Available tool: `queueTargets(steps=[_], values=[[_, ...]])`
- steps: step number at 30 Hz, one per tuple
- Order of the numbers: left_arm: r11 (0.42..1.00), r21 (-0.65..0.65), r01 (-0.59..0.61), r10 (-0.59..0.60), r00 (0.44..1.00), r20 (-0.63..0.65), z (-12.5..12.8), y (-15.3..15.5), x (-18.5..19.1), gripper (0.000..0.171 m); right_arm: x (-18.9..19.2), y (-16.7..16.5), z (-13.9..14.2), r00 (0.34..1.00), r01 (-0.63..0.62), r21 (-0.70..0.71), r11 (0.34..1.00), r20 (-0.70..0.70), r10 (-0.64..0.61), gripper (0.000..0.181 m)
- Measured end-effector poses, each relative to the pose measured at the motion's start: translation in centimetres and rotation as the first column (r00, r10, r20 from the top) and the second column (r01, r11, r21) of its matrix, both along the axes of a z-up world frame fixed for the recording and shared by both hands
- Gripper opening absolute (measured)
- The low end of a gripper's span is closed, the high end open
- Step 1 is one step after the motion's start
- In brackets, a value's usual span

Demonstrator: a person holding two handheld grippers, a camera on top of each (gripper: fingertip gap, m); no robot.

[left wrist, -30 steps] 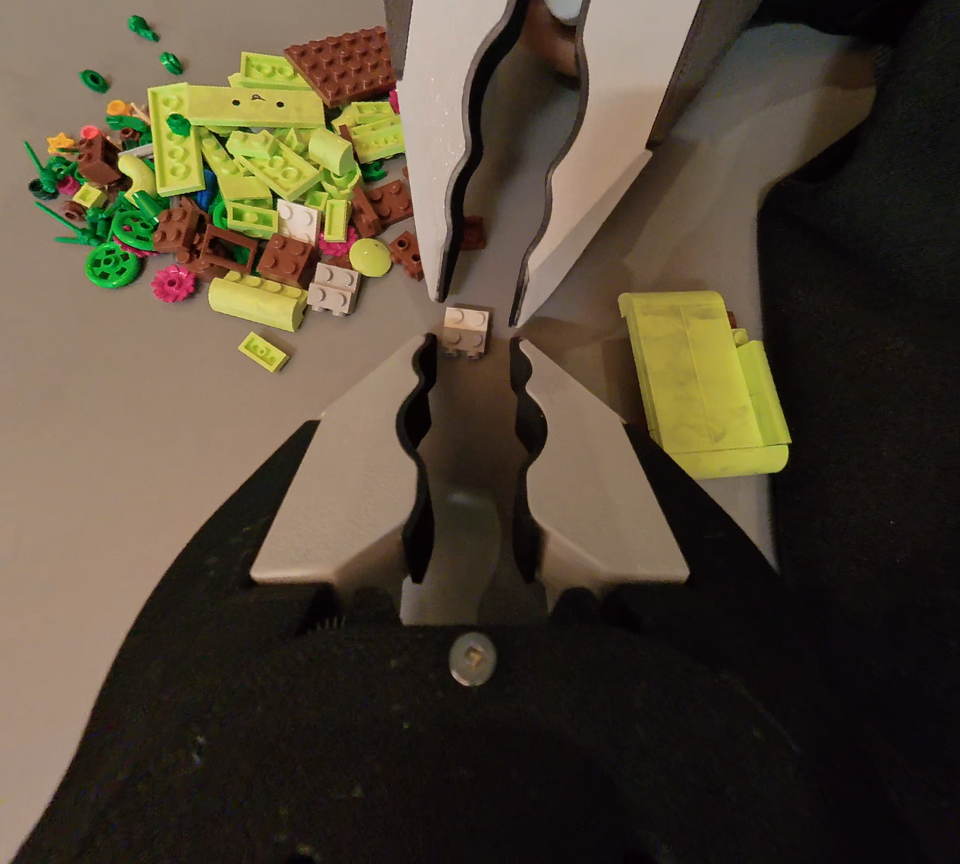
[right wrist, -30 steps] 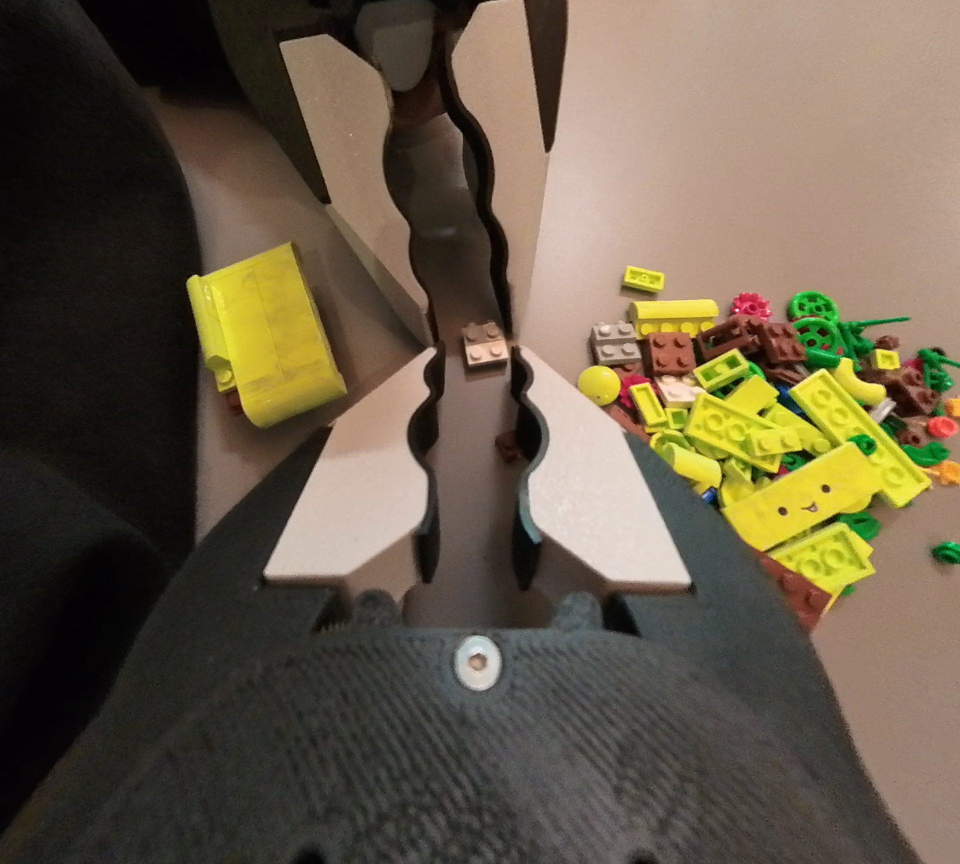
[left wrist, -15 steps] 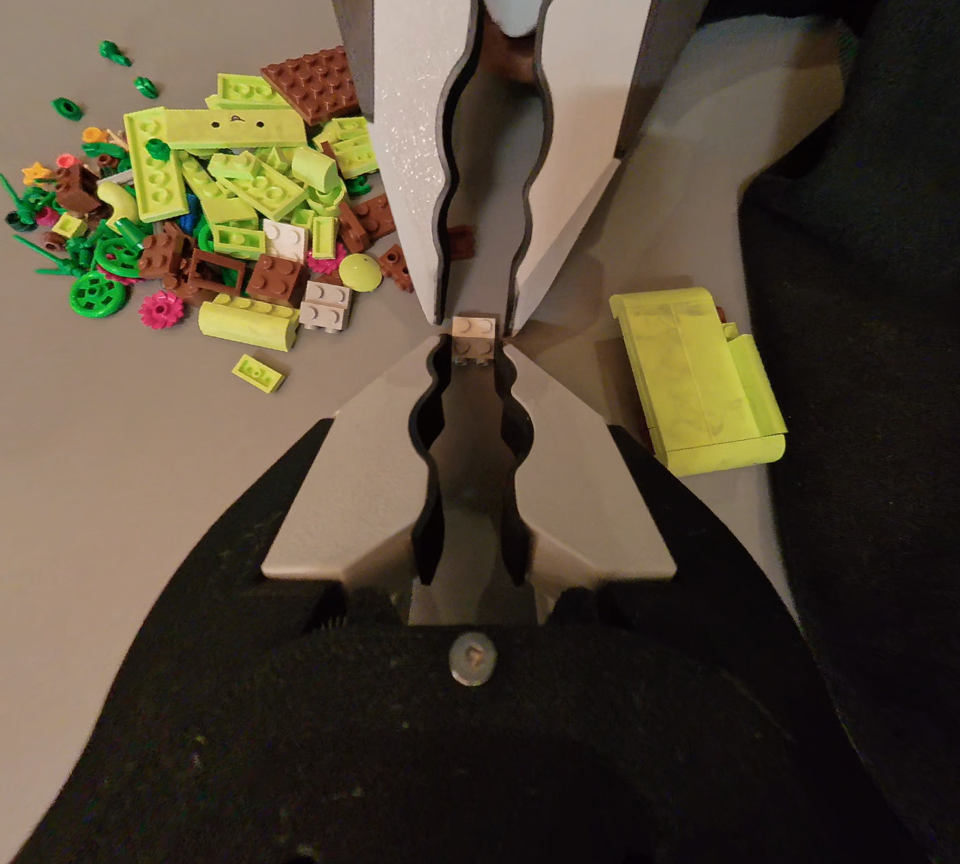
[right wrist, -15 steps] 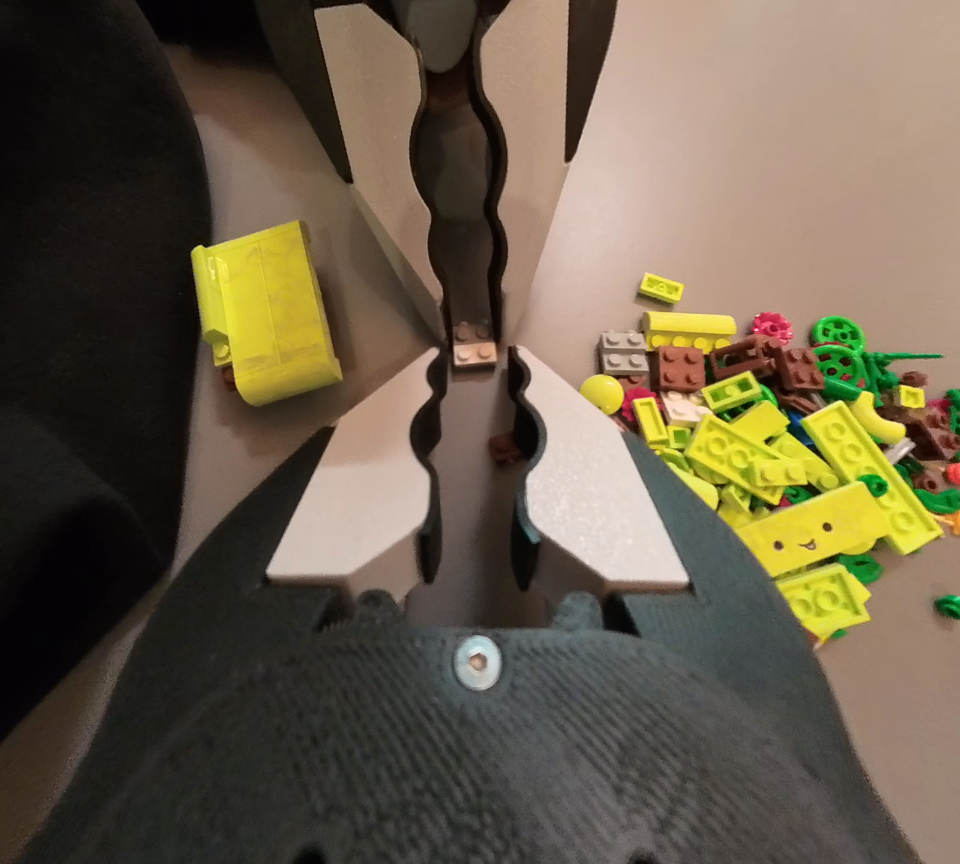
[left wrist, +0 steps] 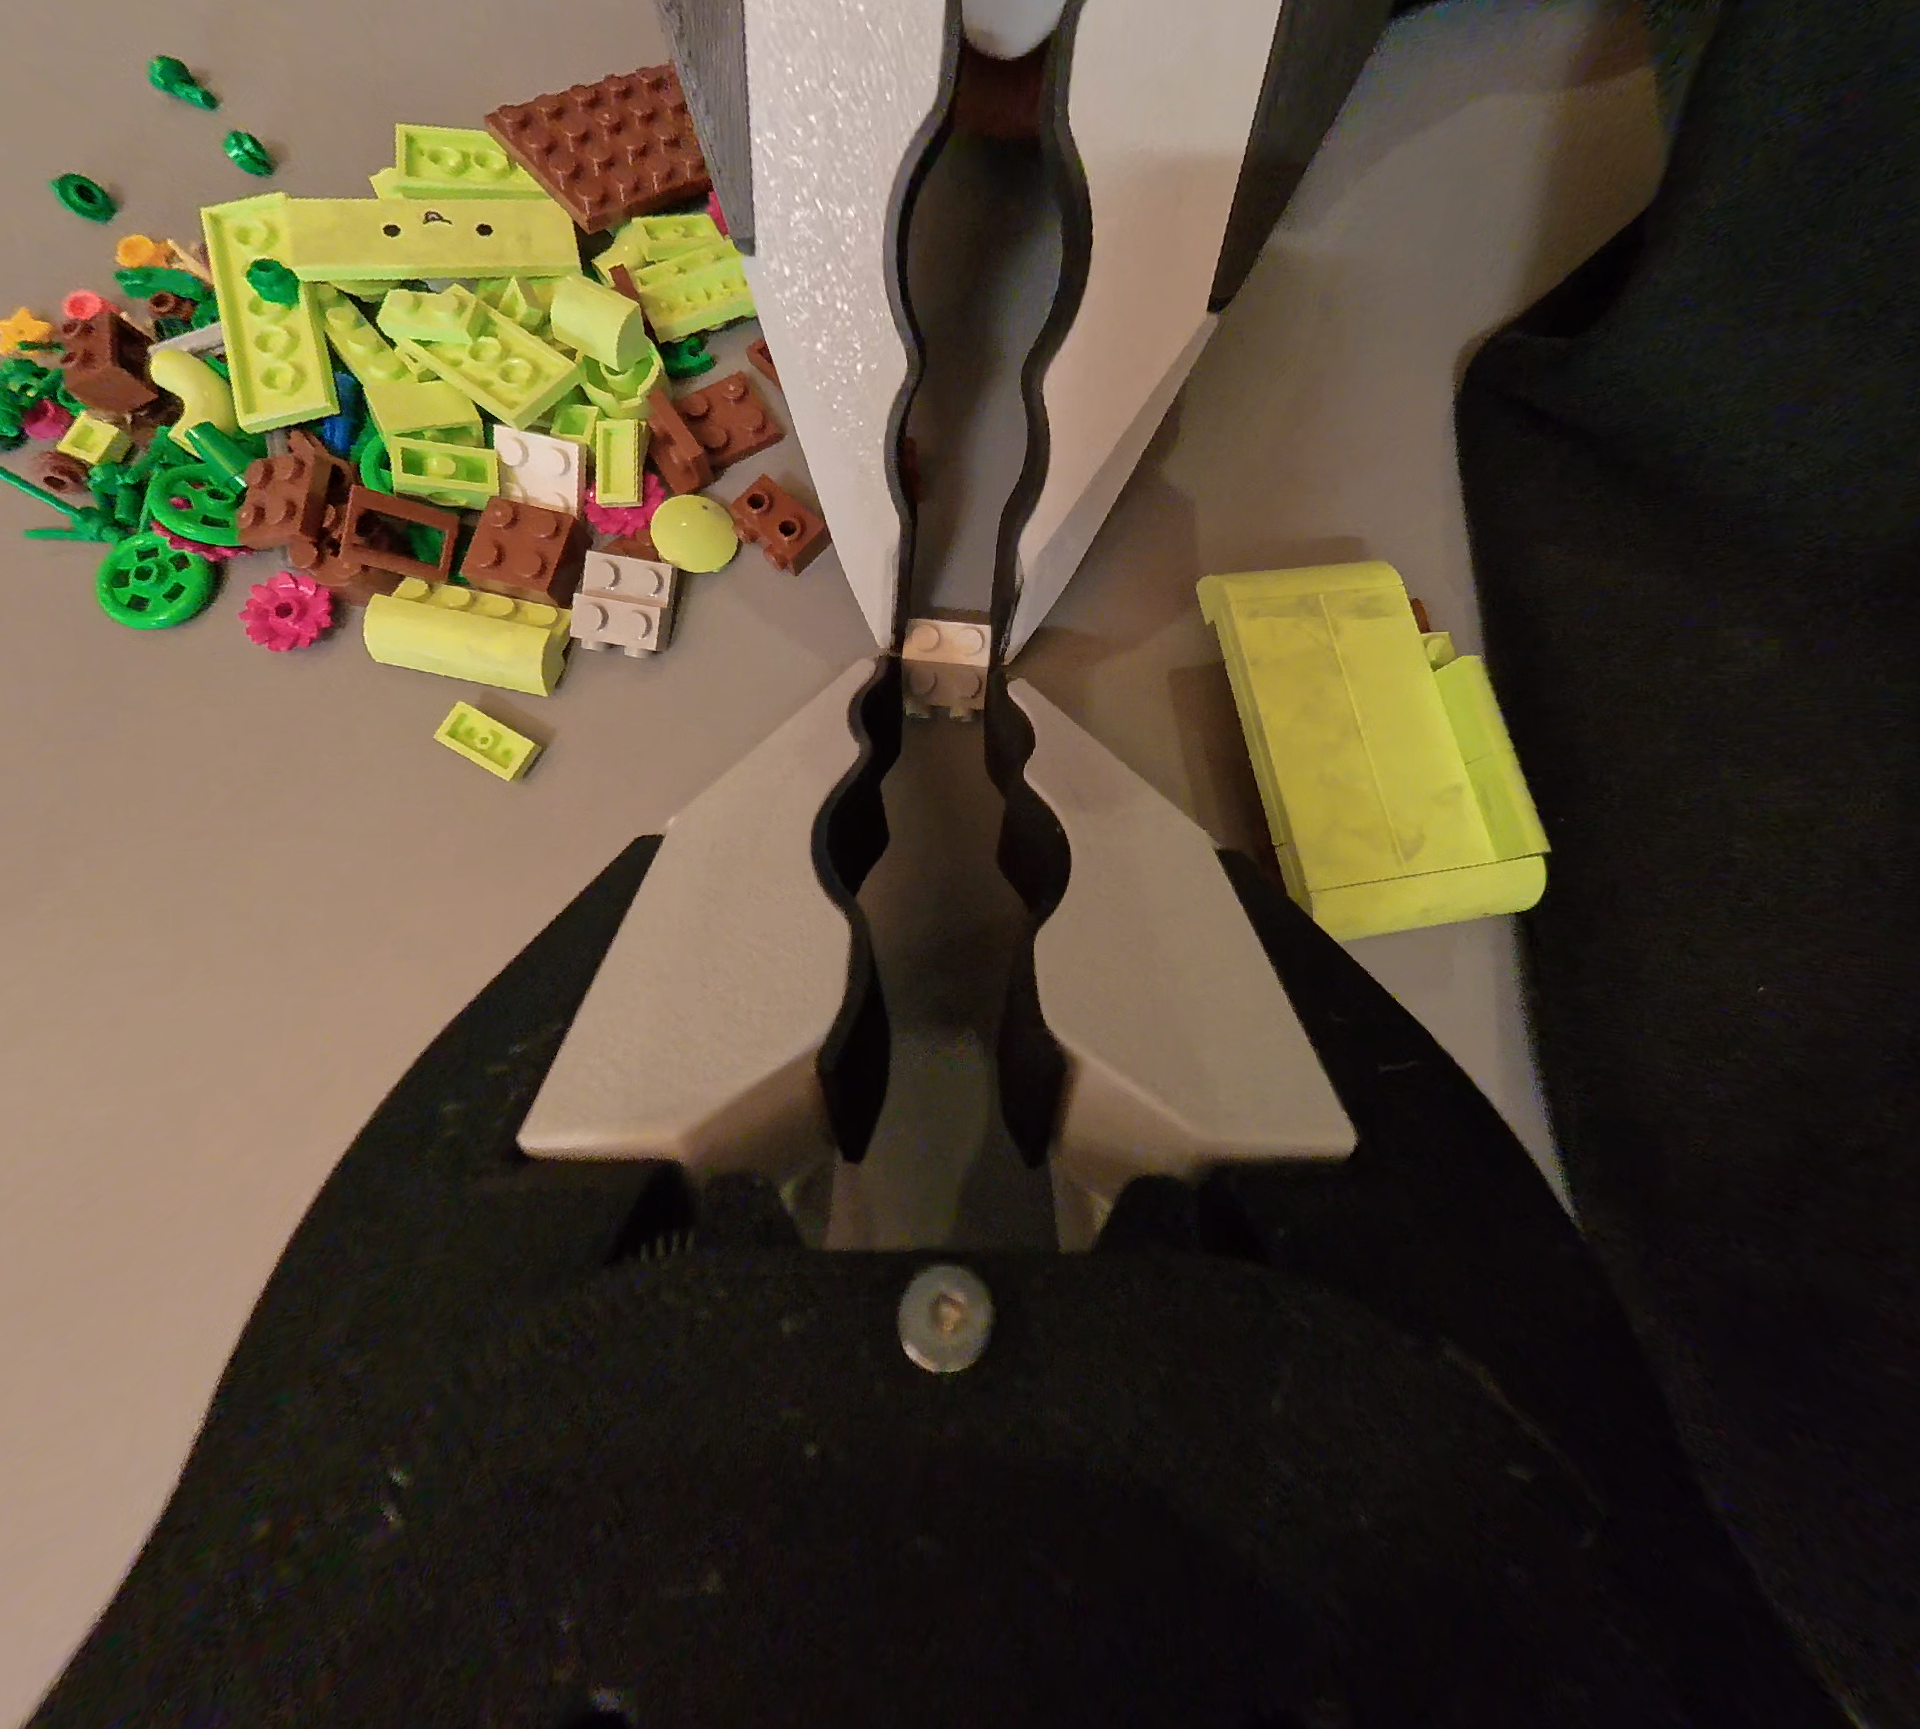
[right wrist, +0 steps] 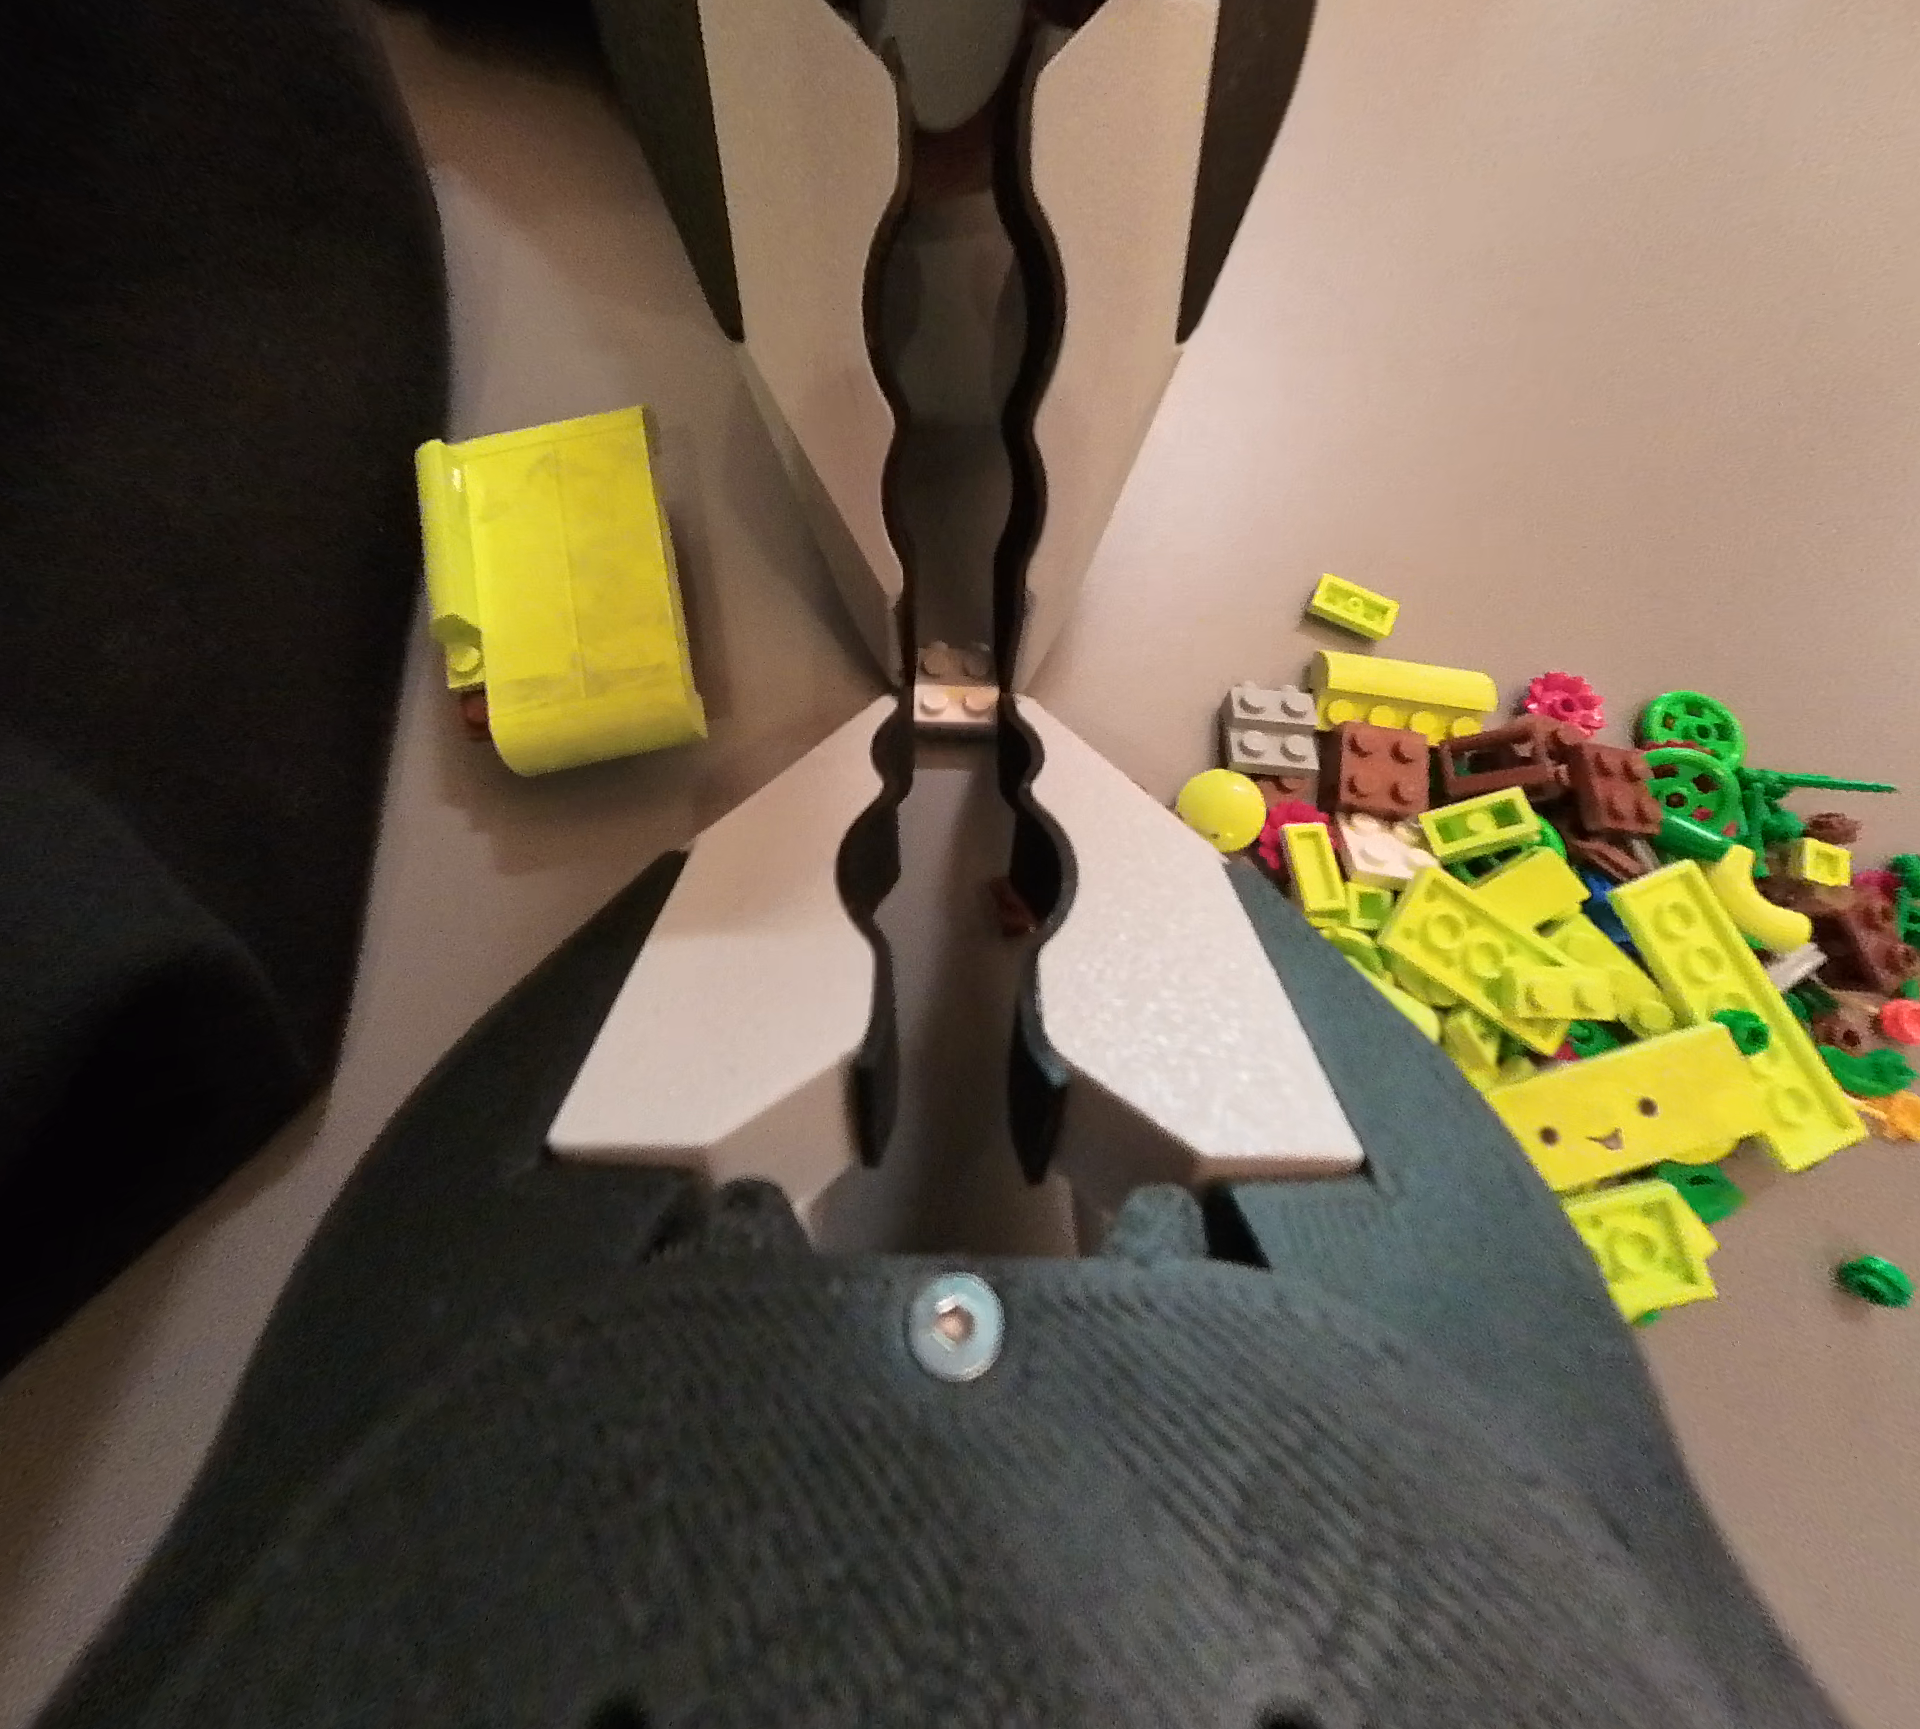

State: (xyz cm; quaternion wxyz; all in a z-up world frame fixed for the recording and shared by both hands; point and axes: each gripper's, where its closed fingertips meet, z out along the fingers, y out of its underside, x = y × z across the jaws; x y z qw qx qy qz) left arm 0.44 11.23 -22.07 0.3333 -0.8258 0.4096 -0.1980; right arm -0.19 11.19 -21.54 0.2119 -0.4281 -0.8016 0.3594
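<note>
A small grey studded brick (left wrist: pixel 945 661) sits on the grey table between two grippers that meet tip to tip. My left gripper (left wrist: pixel 943 677) comes from the near side and is shut on its near part. My right gripper (left wrist: pixel 951 630) comes from the far side, and its tips pinch the far part. In the right wrist view the same brick (right wrist: pixel 954 703) sits between my right gripper (right wrist: pixel 951 708) tips, with the left gripper (right wrist: pixel 951 656) opposite. Whether the brick is lifted off the table cannot be told.
A pile of loose lime, brown and green bricks (left wrist: pixel 447 401) lies left of the grippers, also seen in the right wrist view (right wrist: pixel 1558 900). A built lime block (left wrist: pixel 1351 723) lies on the other side (right wrist: pixel 561 578). Dark fabric (left wrist: pixel 1714 744) borders the table there.
Both grippers have narrowed from open to shut around the grey brick. Their tips have drawn together until they nearly touch.
</note>
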Motion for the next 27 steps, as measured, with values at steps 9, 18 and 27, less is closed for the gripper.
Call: queueTargets(steps=[9,18,27], values=[[0.999,-0.033,-0.029,0.029,0.999,-0.016,-0.1,-0.1,0.0,0.015,-0.1,-0.2,0.8,1.0,-0.018,-0.058,0.998,-0.02,0.017,0.013],[0.998,-0.039,-0.039,0.038,0.999,-0.029,-0.1,-0.1,0.1,0.016,-0.1,-0.2,0.9,1.0,-0.013,-0.139,0.99,0.024,0.016,0.014],[0.998,-0.061,-0.001,0.005,0.998,0.06,0.2,-0.7,0.0,0.026,0.5,-0.4,-0.2,0.999,-0.012,-0.031,0.999,0.03,0.013,0.014]])
